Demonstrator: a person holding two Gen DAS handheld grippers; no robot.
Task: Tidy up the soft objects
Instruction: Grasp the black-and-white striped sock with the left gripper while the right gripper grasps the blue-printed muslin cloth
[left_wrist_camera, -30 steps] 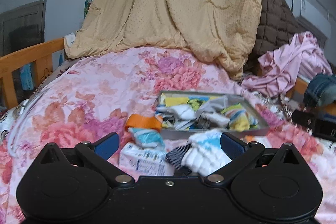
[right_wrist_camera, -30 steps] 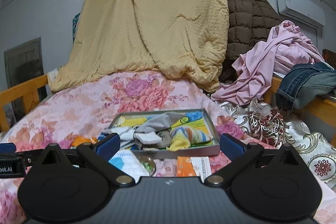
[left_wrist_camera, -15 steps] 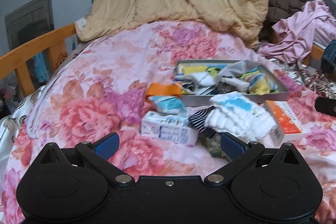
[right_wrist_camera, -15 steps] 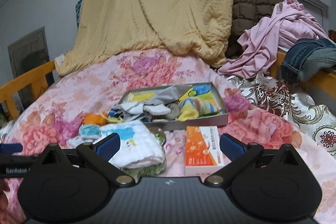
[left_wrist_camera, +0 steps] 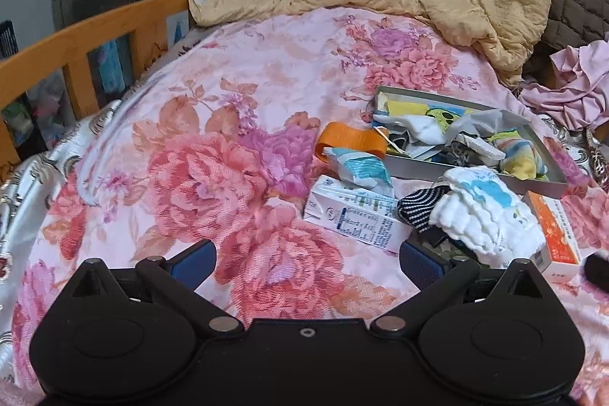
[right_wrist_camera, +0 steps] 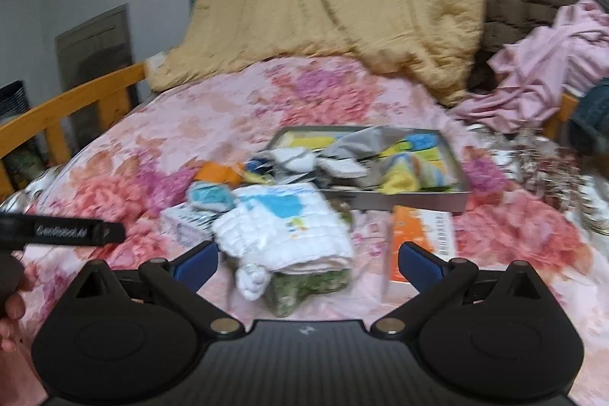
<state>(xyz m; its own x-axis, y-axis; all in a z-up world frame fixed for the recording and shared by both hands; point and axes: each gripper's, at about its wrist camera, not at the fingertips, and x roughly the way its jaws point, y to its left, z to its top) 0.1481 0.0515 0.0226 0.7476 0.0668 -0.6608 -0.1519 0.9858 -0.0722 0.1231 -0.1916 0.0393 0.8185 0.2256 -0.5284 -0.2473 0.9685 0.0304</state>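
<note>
Looks like the approach step: both grippers, left [left_wrist_camera: 306,263] and right [right_wrist_camera: 307,263], are spread wide and empty. The white cloth [right_wrist_camera: 289,231] lies on the bed just ahead of the right gripper, so next it probably needs to drop and pinch it for the tray [right_wrist_camera: 462,195] beyond.

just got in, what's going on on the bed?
A person holds a gripper in each hand over a floral bedspread. Both the left gripper and right gripper are open and hold nothing. A metal tray already contains socks and small cloths. Outside it lie a folded white cloth, a striped sock, a milk carton and an orange box. The white cloth sits just ahead of the right gripper.
</note>
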